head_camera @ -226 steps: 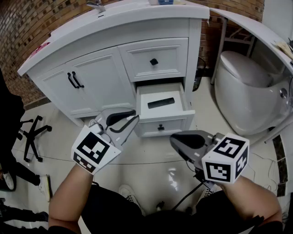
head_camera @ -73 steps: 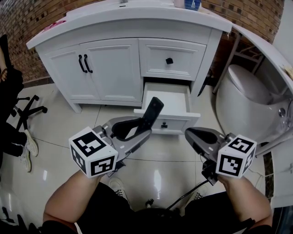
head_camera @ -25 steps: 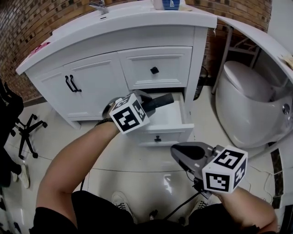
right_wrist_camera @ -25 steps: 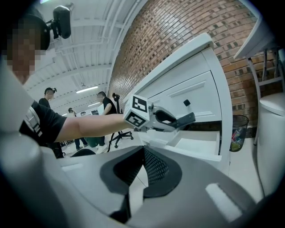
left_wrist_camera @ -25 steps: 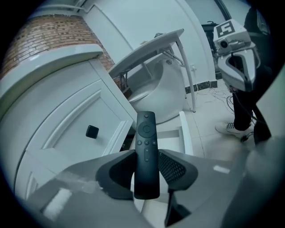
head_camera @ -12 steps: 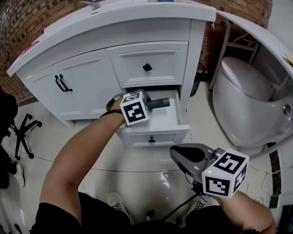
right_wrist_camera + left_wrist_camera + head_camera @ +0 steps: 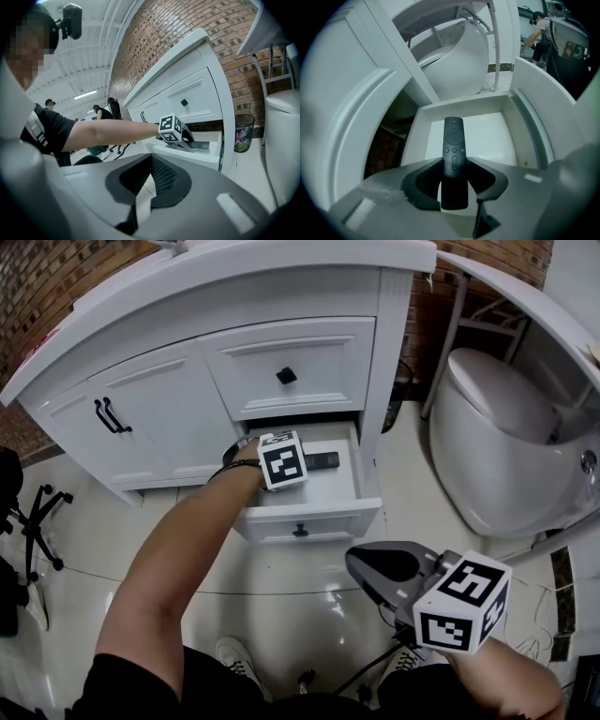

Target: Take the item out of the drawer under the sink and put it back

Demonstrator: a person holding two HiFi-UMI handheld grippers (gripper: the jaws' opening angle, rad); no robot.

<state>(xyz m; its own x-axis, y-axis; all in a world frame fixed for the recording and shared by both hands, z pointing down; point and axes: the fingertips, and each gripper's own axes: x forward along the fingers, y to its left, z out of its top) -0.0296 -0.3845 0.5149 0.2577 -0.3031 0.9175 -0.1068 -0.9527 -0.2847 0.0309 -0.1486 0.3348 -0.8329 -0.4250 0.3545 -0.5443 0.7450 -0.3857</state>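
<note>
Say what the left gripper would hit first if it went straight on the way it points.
The left gripper is shut on a black remote that sticks out ahead. The remote's tip would probably be first to meet the white floor of the open drawer, though depth is hard to judge.

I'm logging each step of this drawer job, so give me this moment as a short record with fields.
item: black remote
held by: left hand-held gripper, jaws shut on the remote's lower half
place: over the inside of the open lower drawer; whether it touches the drawer floor cannot be told
right hand-held gripper: jaws together, nothing between them, held away from the drawer
upper drawer: closed
</note>
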